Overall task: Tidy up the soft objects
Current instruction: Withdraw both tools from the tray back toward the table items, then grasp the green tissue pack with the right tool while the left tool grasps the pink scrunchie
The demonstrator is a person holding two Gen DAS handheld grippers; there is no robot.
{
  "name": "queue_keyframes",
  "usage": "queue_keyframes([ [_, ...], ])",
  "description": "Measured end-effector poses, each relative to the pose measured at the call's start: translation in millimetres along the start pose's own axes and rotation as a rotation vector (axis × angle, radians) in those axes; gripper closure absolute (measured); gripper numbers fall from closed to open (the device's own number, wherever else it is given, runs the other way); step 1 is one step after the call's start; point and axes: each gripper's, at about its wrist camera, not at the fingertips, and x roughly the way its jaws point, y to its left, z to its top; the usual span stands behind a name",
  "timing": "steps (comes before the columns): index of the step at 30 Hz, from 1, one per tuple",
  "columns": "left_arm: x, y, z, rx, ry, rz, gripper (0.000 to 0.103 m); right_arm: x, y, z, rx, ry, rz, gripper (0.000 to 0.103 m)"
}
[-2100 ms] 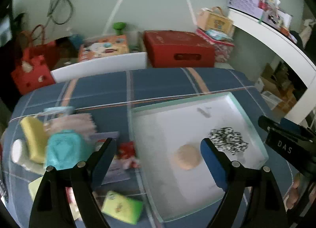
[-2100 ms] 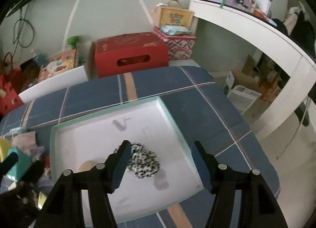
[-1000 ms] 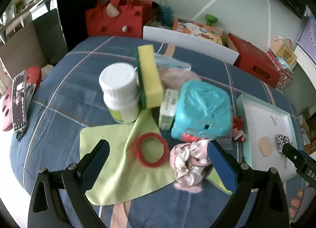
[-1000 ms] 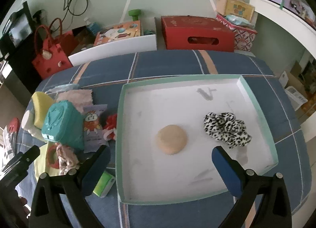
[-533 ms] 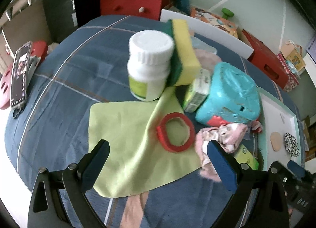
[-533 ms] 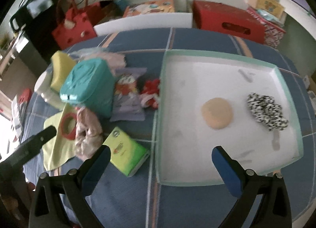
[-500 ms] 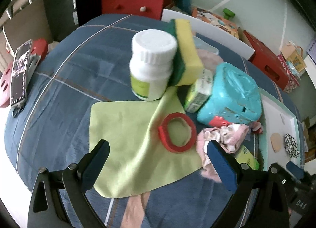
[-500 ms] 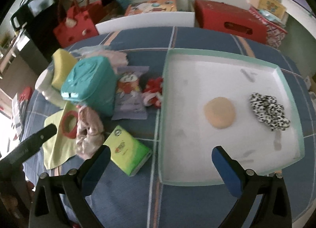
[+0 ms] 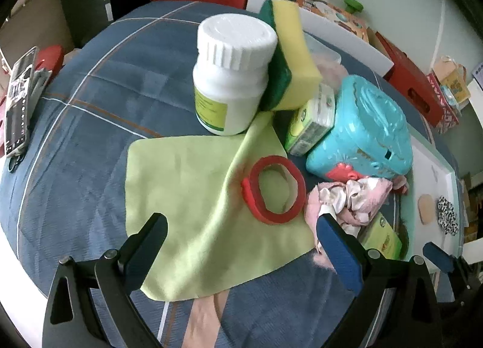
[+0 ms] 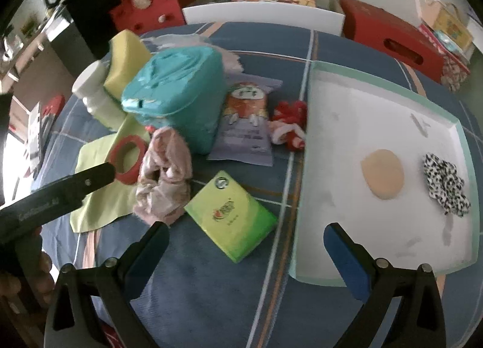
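Left wrist view: your left gripper [image 9: 241, 245] hangs spread wide and empty over the green cloth [image 9: 193, 197], with the pink scrunchie [image 9: 350, 200] beside its right finger. Your right gripper [image 10: 247, 254], equally wide and empty, faces the tray [image 10: 356, 112] holding a leopard scrunchie [image 10: 445, 188].

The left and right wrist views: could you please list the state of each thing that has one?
left gripper: open, holding nothing
right gripper: open, holding nothing
white bottle: capped, upright
yellow sponge: tilted against the bottle
green cloth: spread flat
red ring: lying on the cloth
tray: holds beige pad, spotted scrunchie
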Motion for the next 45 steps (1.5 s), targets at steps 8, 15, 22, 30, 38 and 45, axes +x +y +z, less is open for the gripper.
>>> queue_keyframes([
  [8,3.2,0.4,1.2,-0.007,0.009,-0.004,0.004,9.3,19.6,2.2,-0.071,0.0,0.003,0.0],
  [15,3.7,5.7,2.6,-0.02,0.011,-0.016,0.004,18.5,24.1,3.0,-0.096,0.007,-0.036,0.005],
  [22,5.1,14.4,4.1,-0.036,0.013,-0.024,0.004,20.2,12.2,1.5,-0.118,0.013,-0.065,0.016],
  [30,5.8,19.4,4.3,-0.038,0.014,-0.029,0.004,10.3,10.1,1.9,-0.15,-0.027,-0.056,0.019],
  [38,5.1,16.4,3.9,-0.037,0.014,-0.033,0.004,15.6,30.2,3.0,-0.225,-0.02,-0.051,0.032],
  [45,5.4,13.5,3.2,-0.038,0.014,-0.033,0.004,28.0,27.8,3.3,-0.233,0.017,-0.027,0.032],
])
